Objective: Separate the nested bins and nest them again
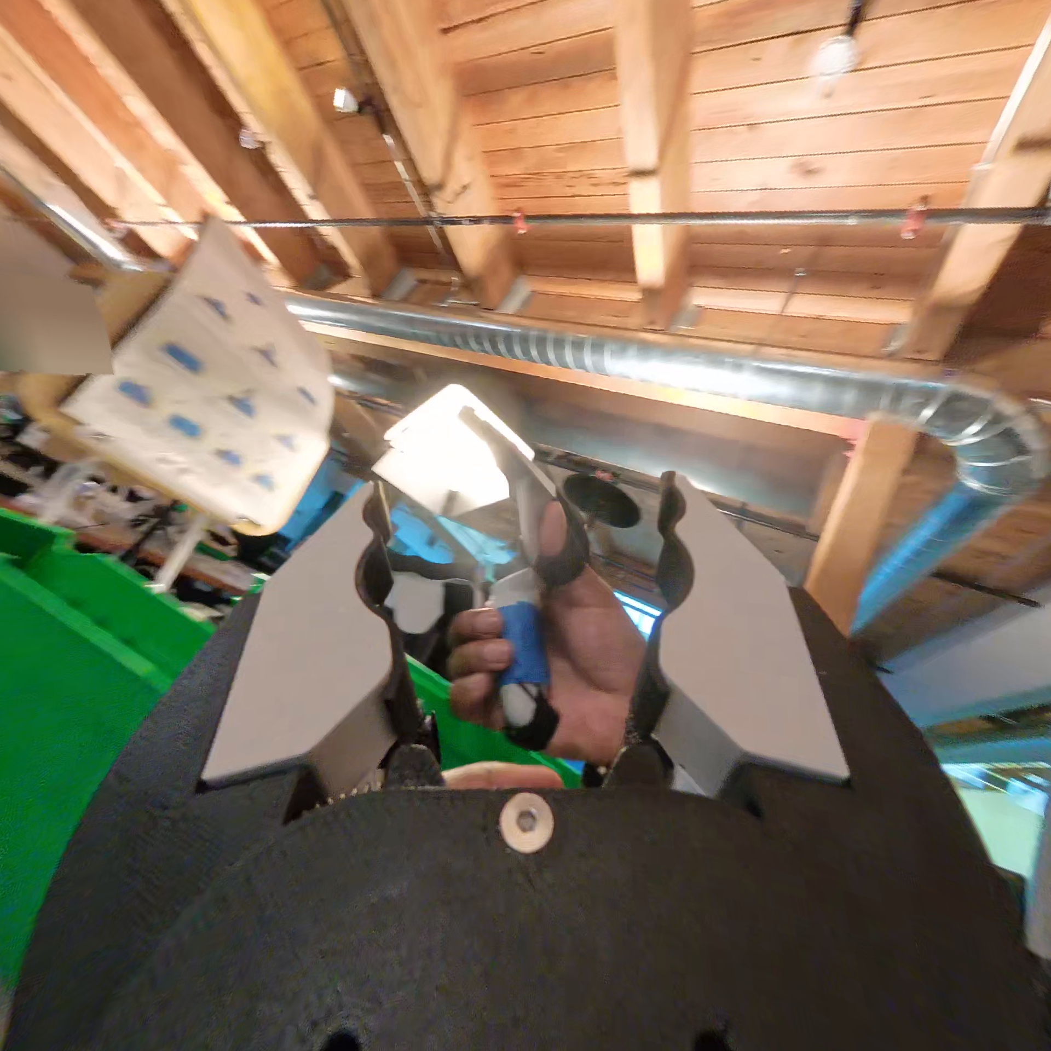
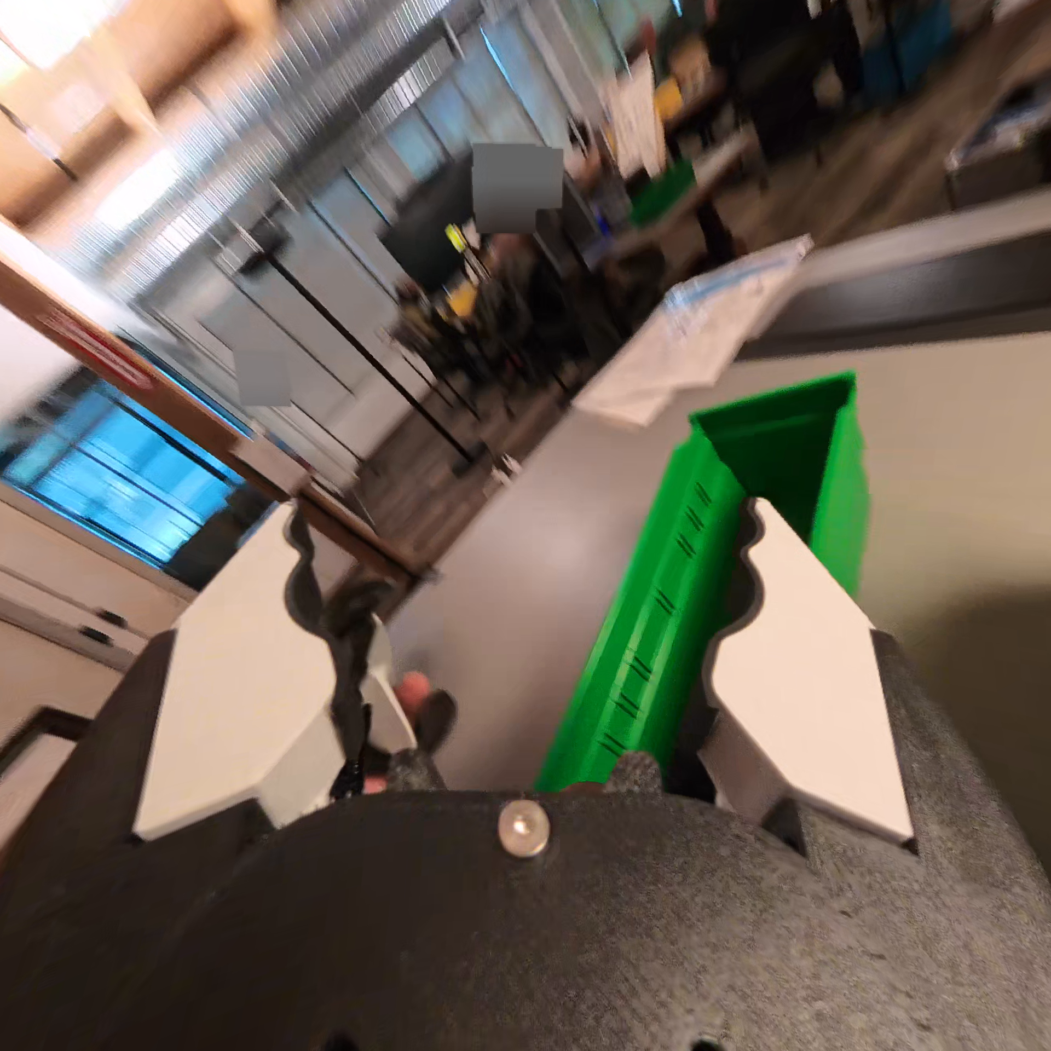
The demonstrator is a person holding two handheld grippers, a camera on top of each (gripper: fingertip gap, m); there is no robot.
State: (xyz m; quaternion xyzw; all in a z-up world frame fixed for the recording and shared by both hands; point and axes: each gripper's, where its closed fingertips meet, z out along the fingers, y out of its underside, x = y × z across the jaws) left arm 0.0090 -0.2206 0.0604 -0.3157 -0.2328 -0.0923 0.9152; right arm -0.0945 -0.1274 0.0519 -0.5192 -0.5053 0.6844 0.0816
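- The left gripper (image 1: 526,512) is tilted up toward the wooden ceiling (image 1: 569,142); its fingers (image 1: 318,614) are spread apart with nothing between them.
- Beyond those fingers, a hand (image 1: 569,654) is seen wrapped round the handle of the other gripper, well apart from any bin.
- A green bin (image 1: 68,654) fills the lower left of the left wrist view, beside the left gripper but not touched by it as far as can be told.
- The right gripper (image 2: 523,546) is opened wide over the grey worktop (image 2: 540,546); no pad is seen pressed on anything.
- A green bin (image 2: 682,597) lies on the worktop just inside the right-hand finger (image 2: 796,654); whether that finger touches its wall cannot be told, since the view is blurred.
- Whether one bin or two nested ones are shown cannot be settled; the step in hand is judged unclear.
- Risk: with both views smeared by motion, a bin wall could be struck by an open finger and the bin pushed across the worktop.
- Risk: with the left gripper aimed upward, the bin beside it is out of its line of sight, so a grasp could be missed.
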